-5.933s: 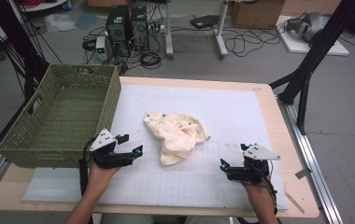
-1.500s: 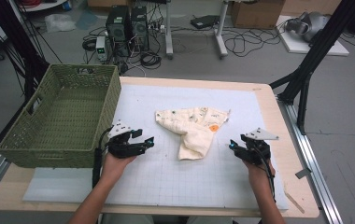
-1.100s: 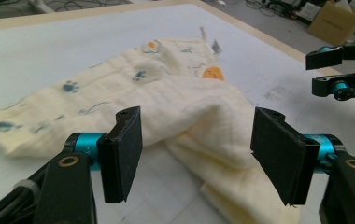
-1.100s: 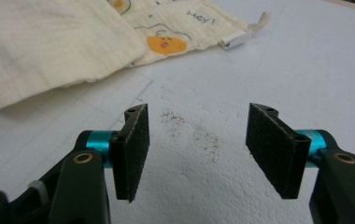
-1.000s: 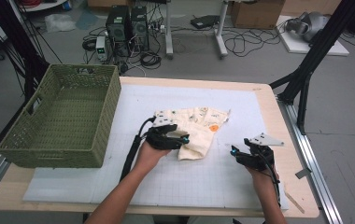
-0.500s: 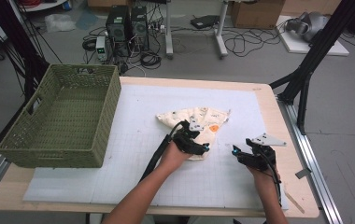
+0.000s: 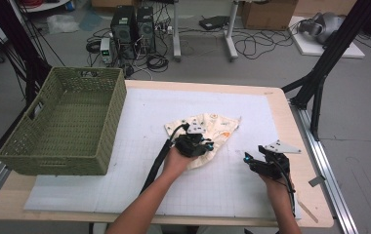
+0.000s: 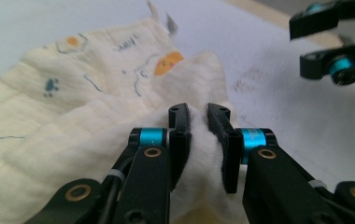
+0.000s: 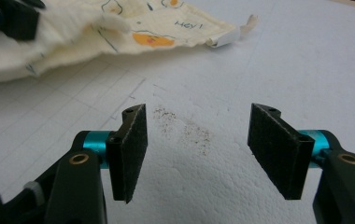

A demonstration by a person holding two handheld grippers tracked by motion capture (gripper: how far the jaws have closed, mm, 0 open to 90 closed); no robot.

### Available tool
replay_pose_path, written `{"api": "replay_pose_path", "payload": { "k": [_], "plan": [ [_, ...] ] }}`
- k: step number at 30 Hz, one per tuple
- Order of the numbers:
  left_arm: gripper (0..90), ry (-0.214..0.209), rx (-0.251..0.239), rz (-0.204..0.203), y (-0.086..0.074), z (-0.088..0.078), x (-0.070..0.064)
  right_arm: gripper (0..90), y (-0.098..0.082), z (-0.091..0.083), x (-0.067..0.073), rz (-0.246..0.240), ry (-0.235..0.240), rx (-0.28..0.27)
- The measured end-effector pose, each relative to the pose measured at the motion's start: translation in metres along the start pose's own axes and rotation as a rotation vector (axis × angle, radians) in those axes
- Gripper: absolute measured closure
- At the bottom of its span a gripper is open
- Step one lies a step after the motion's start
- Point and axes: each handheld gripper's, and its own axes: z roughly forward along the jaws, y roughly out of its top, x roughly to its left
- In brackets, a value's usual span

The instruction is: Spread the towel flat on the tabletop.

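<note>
A cream cloth (image 7: 212, 127) with small printed pictures lies crumpled in the middle of the white mat. My left gripper (image 7: 199, 145) sits on its near edge; its jaws have just been closing and now pinch a fold of the cloth (image 8: 199, 140) between the pads. In the left gripper view the printed cloth spreads up and to the left. My right gripper (image 7: 250, 160) rests open over bare mat to the right of the cloth, nothing between its pads (image 9: 131, 149). The cloth's edge (image 9: 166, 32) lies beyond it.
A green woven basket (image 7: 32, 146) stands at the table's left. The white gridded mat (image 7: 125, 195) covers most of the wooden table. A dark speckled stain (image 9: 185, 128) marks the mat ahead of the right gripper. The right gripper (image 8: 334, 56) appears at the upper right of the left gripper view.
The left gripper has slid right along the cloth to its near edge and its jaws have shut on a fold. The right gripper has stayed in place.
</note>
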Motion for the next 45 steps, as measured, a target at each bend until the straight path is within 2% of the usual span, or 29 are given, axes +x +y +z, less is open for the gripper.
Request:
{"api": "replay_pose_path", "payload": {
  "k": [2, 3, 7, 9, 12, 16, 20, 24, 28, 36, 37, 39, 41, 43, 45],
  "plan": [
    [78.9, -0.019, -0.070, -0.064, -0.001, -0.009, 0.006, 37.6, 0.000, 0.000, 0.000, 0.001, 0.001, -0.005],
    [78.4, -0.020, -0.086, -0.083, -0.001, -0.014, 0.008, 37.7, 0.000, 0.000, 0.000, 0.003, 0.001, -0.007],
    [77.8, 0.008, -0.099, -0.087, -0.006, -0.025, 0.015, 37.9, 0.001, 0.001, 0.002, 0.005, 0.006, -0.001],
    [77.9, -0.003, -0.104, -0.109, -0.009, -0.030, 0.019, 38.0, 0.001, 0.001, 0.002, 0.003, 0.007, -0.002],
    [77.9, -0.026, -0.107, -0.102, -0.011, -0.034, 0.021, 38.1, 0.001, 0.002, 0.002, -0.002, 0.007, 0.001],
    [78.4, 0.005, -0.098, -0.072, -0.012, -0.041, 0.022, 38.3, 0.001, 0.001, 0.003, 0.003, 0.005, 0.002],
    [78.5, 0.019, -0.110, -0.088, -0.020, -0.051, 0.029, 38.4, 0.000, 0.000, 0.002, 0.001, 0.007, -0.003],
    [78.8, 0.078, -0.132, -0.130, -0.032, -0.063, 0.039, 38.4, 0.000, 0.001, 0.003, 0.002, 0.009, 0.001],
    [78.9, 0.141, -0.147, -0.140, -0.044, -0.078, 0.046, 38.4, -0.001, 0.003, 0.004, -0.004, 0.008, 0.010],
    [78.3, 0.270, -0.160, -0.201, -0.070, -0.116, 0.063, 38.4, 0.000, 0.007, 0.007, -0.018, 0.012, 0.026],
    [77.1, 0.273, -0.171, -0.222, -0.074, -0.119, 0.065, 38.4, 0.000, 0.007, 0.007, -0.020, 0.013, 0.027],
    [73.3, 0.263, -0.163, -0.250, -0.079, -0.124, 0.067, 38.4, 0.000, 0.008, 0.009, -0.023, 0.015, 0.028],
    [65.1, 0.258, -0.148, -0.254, -0.080, -0.126, 0.068, 38.4, 0.001, 0.009, 0.010, -0.020, 0.023, 0.022],
    [57.9, 0.251, -0.156, -0.254, -0.078, -0.129, 0.066, 38.4, 0.002, 0.010, 0.014, -0.024, 0.035, 0.020],
    [50.6, 0.265, -0.153, -0.224, -0.073, -0.130, 0.061, 38.3, 0.003, 0.012, 0.018, -0.042, 0.046, 0.024]
  ]
}}
